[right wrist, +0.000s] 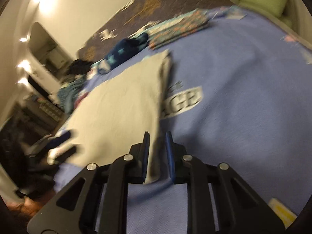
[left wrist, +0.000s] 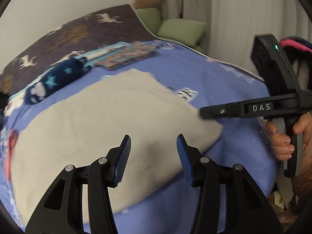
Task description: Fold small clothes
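Blue-padded left gripper (left wrist: pixel 154 142) hangs half open and empty above the beige garment (left wrist: pixel 101 120) on the blue blanket (left wrist: pixel 224 81); right gripper (right wrist: pixel 158 138), lettered "DAS", narrowly parted, straddles its corner.

Both wrist cameras look steeply down from close above, sharing the flat beige cloth garment (left wrist: pixel 109 117) (right wrist: pixel 119 105) on the blue woven blanket (left wrist: pixel 224 74) (right wrist: pixel 243 78).

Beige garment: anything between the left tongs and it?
Nothing visible. The left tongs stand open directly over the beige garment; the right tongs only meet its far edge, off to the side.
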A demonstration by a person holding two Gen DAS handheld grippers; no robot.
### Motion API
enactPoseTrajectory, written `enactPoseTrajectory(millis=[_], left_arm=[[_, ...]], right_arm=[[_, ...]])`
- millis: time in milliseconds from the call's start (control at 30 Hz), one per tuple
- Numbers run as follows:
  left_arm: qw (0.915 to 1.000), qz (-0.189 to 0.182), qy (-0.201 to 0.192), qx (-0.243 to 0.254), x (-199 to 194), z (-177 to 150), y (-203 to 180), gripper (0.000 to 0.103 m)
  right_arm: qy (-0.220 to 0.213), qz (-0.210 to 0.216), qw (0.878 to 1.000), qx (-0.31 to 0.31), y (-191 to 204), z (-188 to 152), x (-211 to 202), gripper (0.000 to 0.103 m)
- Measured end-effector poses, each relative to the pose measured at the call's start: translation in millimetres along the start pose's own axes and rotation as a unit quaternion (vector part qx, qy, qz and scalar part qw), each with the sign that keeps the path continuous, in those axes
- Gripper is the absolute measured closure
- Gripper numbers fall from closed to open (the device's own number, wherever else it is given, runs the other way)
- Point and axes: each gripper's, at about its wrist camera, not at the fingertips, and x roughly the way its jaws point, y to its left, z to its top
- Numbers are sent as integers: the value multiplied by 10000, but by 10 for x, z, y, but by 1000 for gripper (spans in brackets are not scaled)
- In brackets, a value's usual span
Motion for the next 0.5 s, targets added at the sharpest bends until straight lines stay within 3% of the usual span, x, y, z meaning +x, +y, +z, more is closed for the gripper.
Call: enactPoseTrajectory(millis=[33, 100, 167, 367, 500], left_arm=[[9999, -143, 60, 29, 62, 13, -59, 53], [9992, -362, 143, 1, 119, -8, -144, 49], [9986, -477, 204, -77, 169, -20, -147, 43], [9951, -912, 225, -297, 189, -2, -186, 42], [9936, -1045, 208, -381, 337, 104, -256, 36]], right_arm=[[185, 448, 9988, 37, -22, -11, 47, 85], [350, 856, 9956, 145, -74, -8, 112, 80], [414, 880, 9950, 239, -113, 21, 167, 79], [629, 1040, 9923, 254, -113, 189, 308, 79], [879, 1510, 9843, 253, -25, 244, 380, 79]])
